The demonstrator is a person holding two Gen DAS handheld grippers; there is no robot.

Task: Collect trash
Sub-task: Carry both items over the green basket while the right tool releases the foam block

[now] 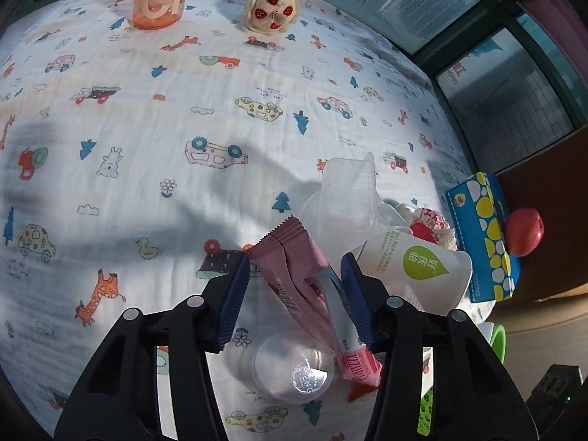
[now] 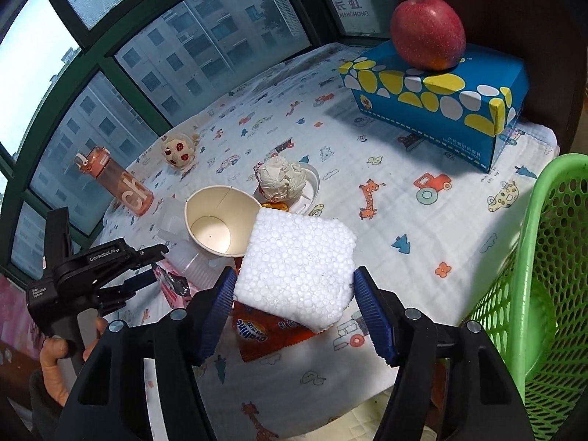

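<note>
My left gripper (image 1: 294, 268) is open, its jaws on either side of a pink snack wrapper (image 1: 294, 257) that rises from the trash pile; the pads do not press it. A clear plastic cup (image 1: 294, 367) lies below it, a white paper cup (image 1: 415, 268) to the right. My right gripper (image 2: 294, 286) is shut on a white foam block (image 2: 297, 268), held above an orange Ovaltine wrapper (image 2: 268, 334). The paper cup (image 2: 217, 220) and a crumpled tissue (image 2: 281, 182) lie behind it. The left gripper (image 2: 147, 257) shows at the left, by the pink wrapper (image 2: 172, 286).
A green mesh basket (image 2: 544, 275) stands at the table's right edge. A blue tissue box (image 2: 441, 103) carries a red apple (image 2: 428, 33). An orange bottle (image 2: 121, 183) and a small plush toy (image 2: 180, 149) stand near the window.
</note>
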